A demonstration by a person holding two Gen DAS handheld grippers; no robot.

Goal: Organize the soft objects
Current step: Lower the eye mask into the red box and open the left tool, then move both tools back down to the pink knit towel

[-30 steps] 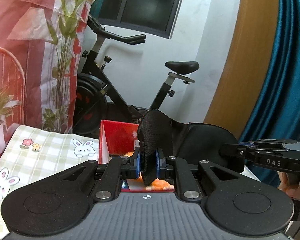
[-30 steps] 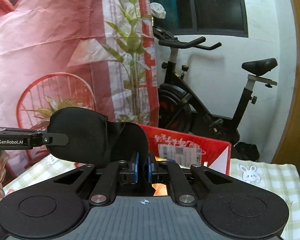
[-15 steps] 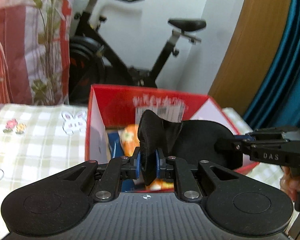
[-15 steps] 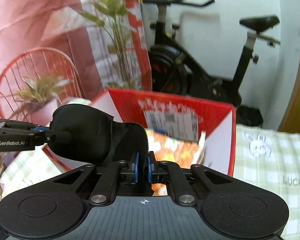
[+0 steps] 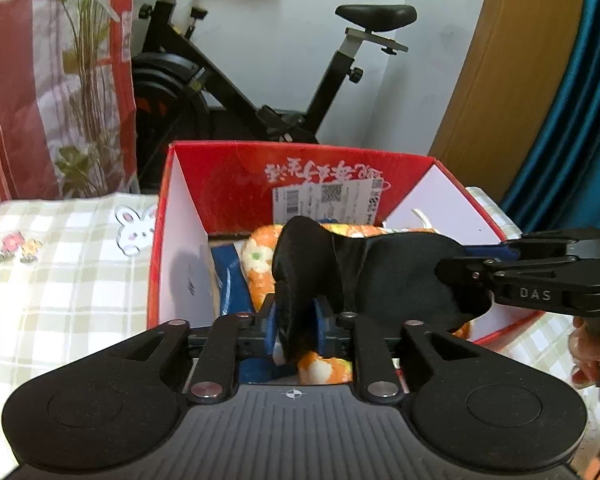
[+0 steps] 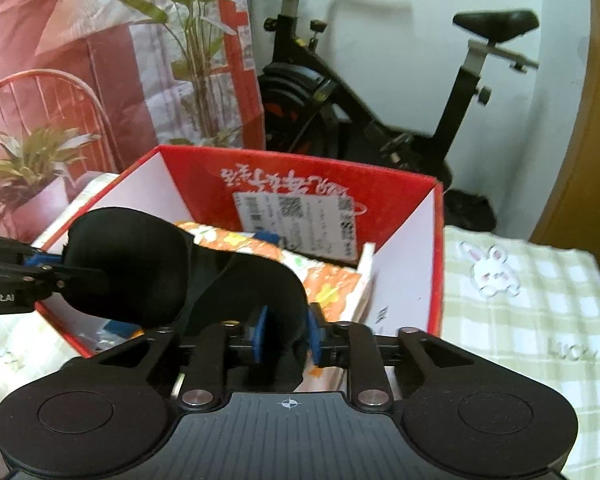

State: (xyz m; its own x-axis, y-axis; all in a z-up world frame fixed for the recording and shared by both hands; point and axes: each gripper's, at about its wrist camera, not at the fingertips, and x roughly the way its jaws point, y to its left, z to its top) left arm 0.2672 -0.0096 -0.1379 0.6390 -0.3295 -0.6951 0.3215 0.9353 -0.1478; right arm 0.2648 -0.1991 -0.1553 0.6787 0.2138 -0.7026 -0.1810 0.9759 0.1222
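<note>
A black padded eye mask [image 5: 400, 276] [image 6: 140, 268] hangs between both grippers, just above an open red cardboard box [image 5: 300, 164] [image 6: 300, 176]. My left gripper [image 5: 296, 320] is shut on the mask's left end. My right gripper [image 6: 286, 334] holds the right end with its blue pads slightly apart. In the left wrist view the right gripper [image 5: 540, 276] comes in from the right. Inside the box lie an orange floral soft item [image 5: 260, 264] [image 6: 328, 284] and a blue item [image 5: 228, 272].
The box stands on a checked tablecloth with rabbit prints [image 5: 60, 264] [image 6: 520, 300]. An exercise bike [image 5: 260, 80] [image 6: 380, 100] stands behind the table. A red-and-white printed backdrop [image 6: 80, 60] hangs at the left, a teal curtain [image 5: 572, 100] at the right.
Both grippers have tilted down and lowered the mask from above the box's near rim to over its inside. The right gripper's pads have spread a little.
</note>
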